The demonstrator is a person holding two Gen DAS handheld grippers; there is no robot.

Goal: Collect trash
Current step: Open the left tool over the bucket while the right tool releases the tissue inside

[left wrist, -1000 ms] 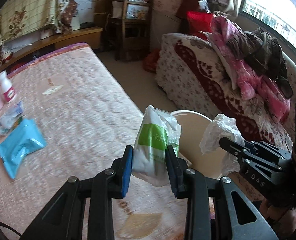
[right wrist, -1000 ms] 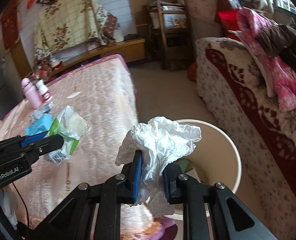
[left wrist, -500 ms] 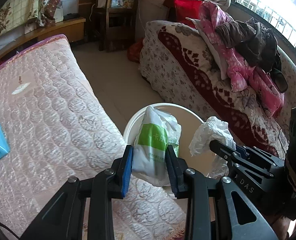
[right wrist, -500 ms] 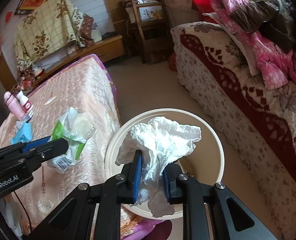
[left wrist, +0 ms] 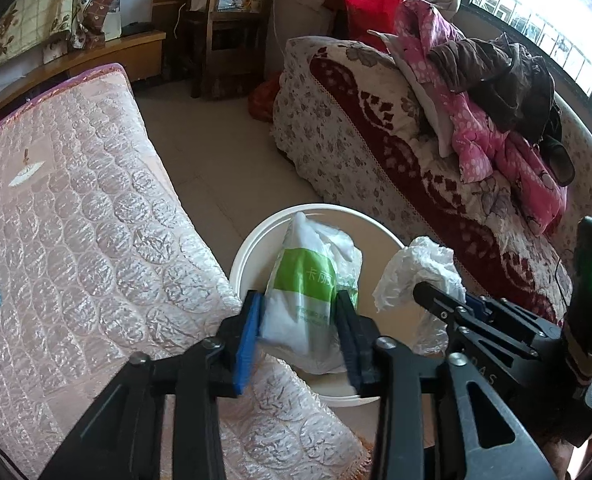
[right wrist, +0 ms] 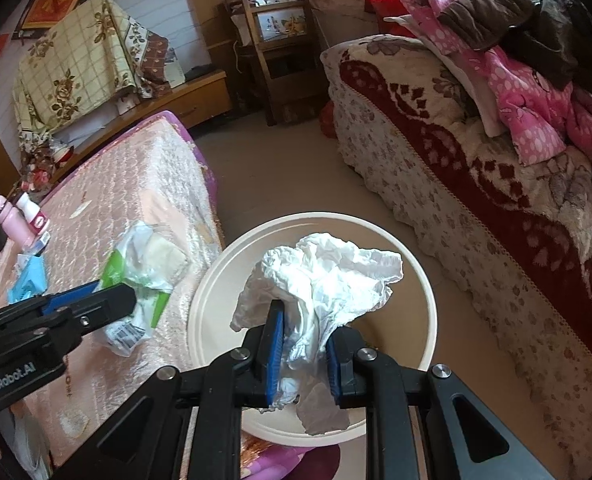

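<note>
The green-and-white plastic wrapper (left wrist: 310,300) hangs between the jaws of the left gripper (left wrist: 300,330), directly above the mouth of the cream waste bin (left wrist: 244,256); these jaws are opening at this moment, with the wrapper between them and sagging below the pads, which suggests that the release into the bin is under way. The placement over the opening, not over the bed edge, is what lets the wrapper fall inside by its own weight. Just beside it, the right gripper (right wrist: 302,344) has its jaws closed tight on a crumpled white tissue (right wrist: 324,276), whose loose folds spread above and trail below the blue pads; it too is held over the bin, whose rim (right wrist: 424,280) encircles it in the right wrist view, so this piece appears to be next for dropping. The bin stands on the floor in the narrow gap between the pink quilted bed (left wrist: 76,240) and the floral sofa (left wrist: 376,140), close against the bed's corner, presumably so that trash gathered from the bed travels only a short way. Farther back on the bed lie a blue packet (right wrist: 30,276) and two small pink bottles (right wrist: 20,220), well apart from the bin; whether the packet counts as trash cannot be told. Clothes (left wrist: 488,92) are heaped on the sofa.
</note>
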